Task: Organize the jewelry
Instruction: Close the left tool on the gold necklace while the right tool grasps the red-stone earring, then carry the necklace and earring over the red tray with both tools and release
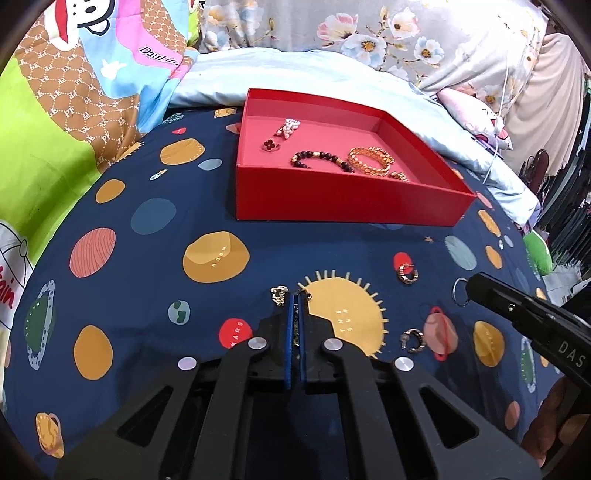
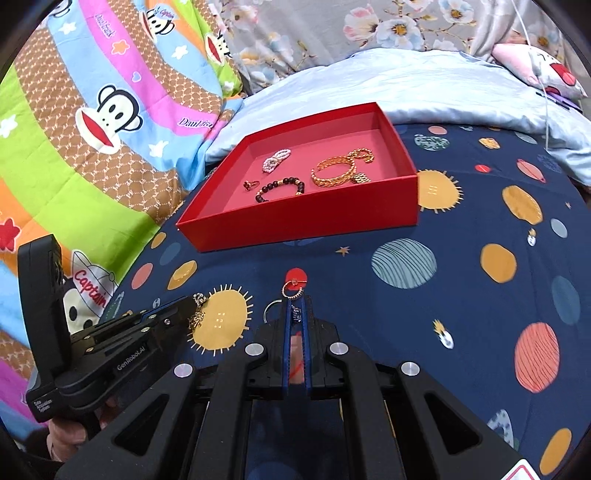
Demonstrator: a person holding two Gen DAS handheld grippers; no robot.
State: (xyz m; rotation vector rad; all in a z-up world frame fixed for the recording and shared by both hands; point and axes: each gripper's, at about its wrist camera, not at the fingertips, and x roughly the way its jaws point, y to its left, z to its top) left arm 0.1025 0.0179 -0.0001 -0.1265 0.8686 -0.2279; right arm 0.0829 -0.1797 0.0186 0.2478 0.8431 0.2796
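A red box (image 1: 332, 201) (image 2: 295, 225) lies on the navy planet sheet and holds a gold bracelet (image 1: 371, 160) (image 2: 334, 173), a dark bead bracelet (image 1: 321, 160) (image 2: 280, 188), a pearl piece (image 1: 289, 127) (image 2: 275, 158) and a red clover ring (image 1: 271, 144). My left gripper (image 1: 296, 295) (image 2: 192, 302) is shut on a gold chain (image 1: 279, 294) (image 2: 197, 314). My right gripper (image 2: 296, 299) (image 1: 471, 286) is shut on a silver ring piece (image 2: 271, 308) (image 1: 460, 291) with a dangling charm. A gold hoop earring (image 2: 293, 290) (image 1: 407, 274) lies just ahead of the right gripper's tips. Another hoop earring (image 1: 413, 339) lies on the sheet.
A colourful monkey-print quilt (image 2: 92, 129) is piled on the left. A pale blue pillow (image 1: 314, 70) and floral bedding (image 2: 369, 22) lie behind the box. The bed edge falls away at the right (image 1: 546, 236).
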